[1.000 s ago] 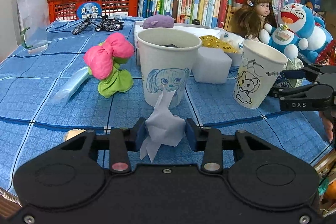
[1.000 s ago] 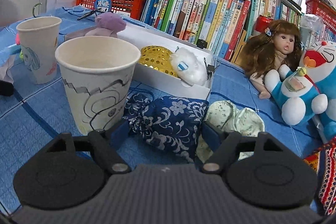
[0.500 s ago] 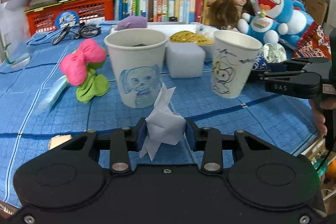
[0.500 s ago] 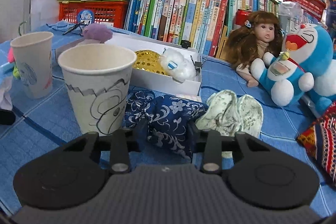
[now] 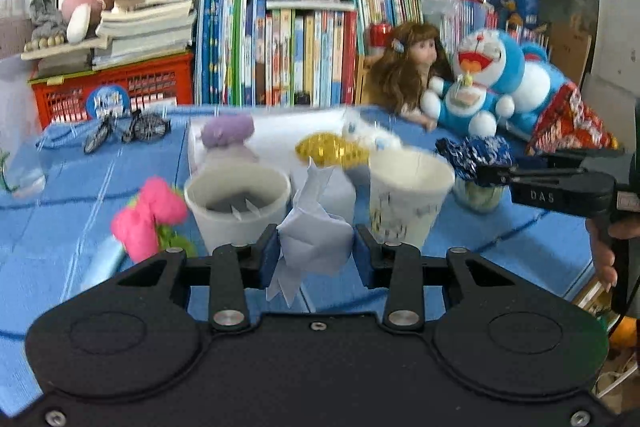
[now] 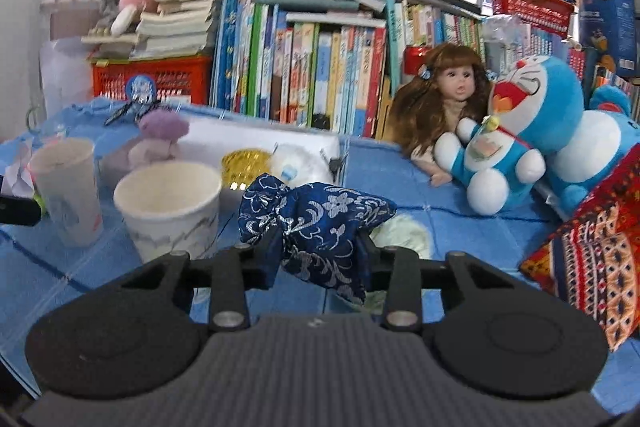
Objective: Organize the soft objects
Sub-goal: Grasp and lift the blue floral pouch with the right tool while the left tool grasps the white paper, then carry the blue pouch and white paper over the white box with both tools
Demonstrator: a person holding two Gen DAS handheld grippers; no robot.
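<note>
The right gripper (image 5: 490,174) bears the letters "DAS" on its side. Its jaws have just closed on the blue floral pouch (image 6: 316,227), held above the cloth right of the paper cup (image 6: 170,209). The left gripper (image 5: 316,253) pinches a crumpled white tissue (image 5: 314,235) before that cup.

Crumpled white tissue (image 5: 316,239), pinched, raised just before the left paper cup (image 5: 239,205). Blue floral pouch (image 6: 316,223), clamped, lifted right of that cup.

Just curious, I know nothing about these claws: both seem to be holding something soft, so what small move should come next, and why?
Probably carry the white tissue in the left claw forward over the nearest paper cup, whose open mouth sits just ahead.
</note>
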